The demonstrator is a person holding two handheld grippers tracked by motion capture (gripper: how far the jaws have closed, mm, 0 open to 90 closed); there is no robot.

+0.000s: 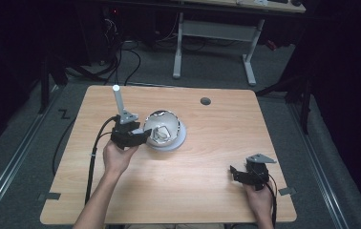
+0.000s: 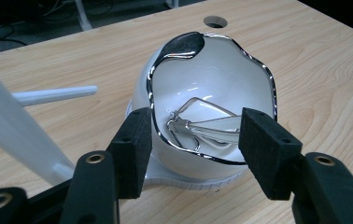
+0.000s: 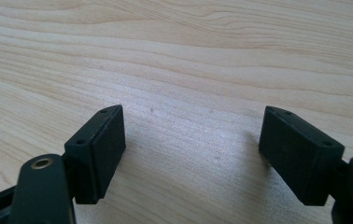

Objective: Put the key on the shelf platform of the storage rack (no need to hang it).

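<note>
A white bowl [image 1: 162, 125] [image 2: 202, 84] with a wavy chrome rim sits on a round white base [image 1: 181, 140] [image 2: 188, 179] in the middle of the wooden table [image 1: 207, 191]. A bent wire utensil [image 2: 202, 128] lies inside it. My left gripper [image 1: 145, 135] [image 2: 193, 144] is at the bowl's left side, open. Its pads [image 2: 135, 149] straddle the near part of the rim without pressing on it. My right gripper [image 1: 233, 171] [image 3: 191, 149] rests near the front right of the table, open over bare wood, with nothing between its pads [image 3: 104, 149].
A white rod [image 1: 118, 100] [image 2: 53, 94] sticks out just beyond the left gripper. A round cable hole [image 1: 205, 101] [image 2: 215, 21] is in the table's far side. A white desk frame [image 1: 214, 43] and cables lie on the floor beyond the table.
</note>
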